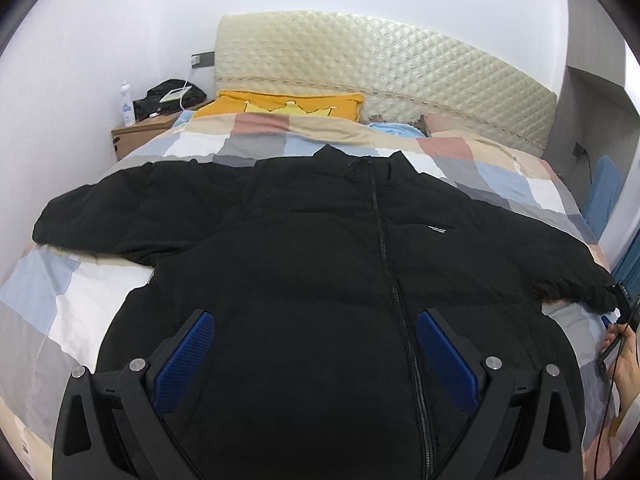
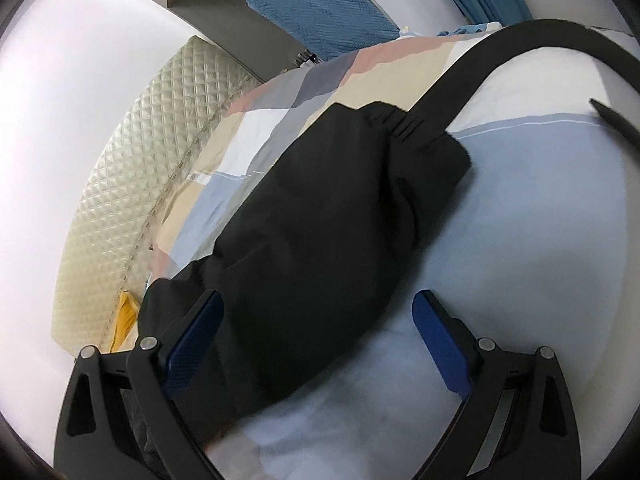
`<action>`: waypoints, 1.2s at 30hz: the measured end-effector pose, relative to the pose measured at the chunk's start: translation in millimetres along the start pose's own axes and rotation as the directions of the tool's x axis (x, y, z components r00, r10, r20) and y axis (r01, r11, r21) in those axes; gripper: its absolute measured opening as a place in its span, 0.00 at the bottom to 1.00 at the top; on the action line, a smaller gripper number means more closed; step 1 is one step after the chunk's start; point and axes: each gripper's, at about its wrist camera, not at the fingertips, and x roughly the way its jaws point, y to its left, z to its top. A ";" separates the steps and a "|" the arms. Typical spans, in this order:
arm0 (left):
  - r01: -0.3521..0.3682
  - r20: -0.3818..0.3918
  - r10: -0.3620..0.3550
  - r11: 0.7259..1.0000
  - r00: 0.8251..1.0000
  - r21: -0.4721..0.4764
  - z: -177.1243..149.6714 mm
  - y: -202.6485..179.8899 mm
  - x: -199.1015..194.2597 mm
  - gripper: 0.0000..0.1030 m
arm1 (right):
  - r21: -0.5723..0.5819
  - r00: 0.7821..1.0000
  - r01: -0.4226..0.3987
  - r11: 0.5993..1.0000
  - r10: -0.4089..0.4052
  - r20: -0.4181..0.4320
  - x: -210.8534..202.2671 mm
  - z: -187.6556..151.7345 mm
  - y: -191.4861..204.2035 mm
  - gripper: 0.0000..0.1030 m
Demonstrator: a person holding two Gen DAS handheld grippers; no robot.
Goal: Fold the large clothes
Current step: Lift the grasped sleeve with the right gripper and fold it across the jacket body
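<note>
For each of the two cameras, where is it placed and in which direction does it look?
Left wrist view: on the left hand-held gripper, looking up the bed over the black jacket toward the headboard; open blue fingers and a hand at the right edge show.
Right wrist view: on the right hand-held gripper, open over the jacket's sleeve.
Shared: jacket, checked quilt, headboard.

Puffer jacket point(image 1: 304, 248) front-up on quilt point(image 1: 92, 304), sleeves spread; pillow point(image 1: 288, 105) and headboard point(image 1: 384, 76) behind it, nightstand point(image 1: 140, 132) to their left.
</note>
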 end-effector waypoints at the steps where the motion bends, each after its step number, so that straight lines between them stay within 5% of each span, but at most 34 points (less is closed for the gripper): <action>1: 0.000 -0.007 0.000 1.000 1.000 -0.007 0.4 0.5 2.7 0.99 | 0.006 1.000 -0.007 1.000 0.007 0.005 3.0 1.4 1.3 0.89; 12: -0.009 -0.066 0.007 0.999 0.998 -0.033 -1.6 1.1 15.2 0.99 | -0.107 0.999 0.038 0.993 -0.034 0.035 15.6 -4.3 29.1 0.14; 18: -0.027 -0.045 0.024 0.998 0.999 -0.061 6.4 11.8 8.4 0.99 | -0.086 0.993 -0.008 0.996 0.018 0.115 -15.1 0.1 38.5 0.08; 22: -0.065 -0.021 0.065 0.998 0.998 0.000 10.2 7.3 0.8 0.99 | -0.137 0.988 -0.010 0.991 0.031 0.151 -41.3 4.9 57.7 0.06; 31: -0.081 0.081 0.077 0.996 0.994 0.046 16.4 11.6 -19.7 0.99 | -0.305 0.974 0.037 0.952 0.034 0.223 -94.0 5.0 150.7 0.06; 36: -0.104 0.091 0.101 0.994 0.991 0.025 19.9 26.3 -22.6 0.99 | -0.367 0.963 -0.001 0.930 0.100 0.250 -126.5 8.6 220.0 0.06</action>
